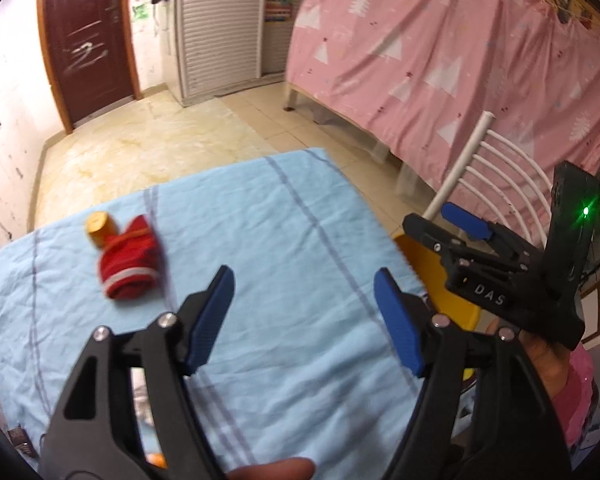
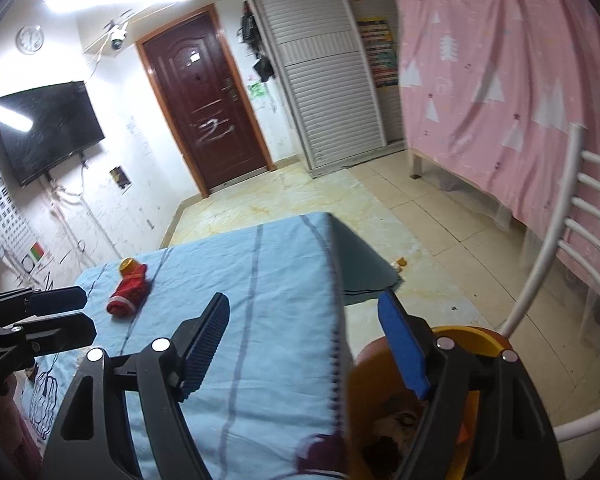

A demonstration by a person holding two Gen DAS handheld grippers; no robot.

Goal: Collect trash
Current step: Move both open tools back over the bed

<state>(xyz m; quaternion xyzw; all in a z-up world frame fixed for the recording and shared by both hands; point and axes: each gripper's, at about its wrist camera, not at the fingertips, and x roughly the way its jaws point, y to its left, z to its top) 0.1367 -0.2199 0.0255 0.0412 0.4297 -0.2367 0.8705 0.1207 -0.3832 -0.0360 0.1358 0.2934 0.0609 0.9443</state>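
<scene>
Red cloth (image 1: 130, 260) wraps that yellow can (image 1: 97, 227) on the worktop (image 1: 300, 220); with both jaws spread and empty, you could lift only fabric.

Red wrapper (image 1: 130, 260) beside yellow roll (image 1: 97, 227) on cloth

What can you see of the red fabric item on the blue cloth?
The red fabric item is a small, soft, crumpled piece with a white band near its lower end and a thin yellowish cord around its upper part. It lies on its side on the light blue striped cloth, toward the far left. Its upper end touches a small yellow cylinder lying beside it. Neither gripper touches it. Motion blur hides finer detail.
</scene>
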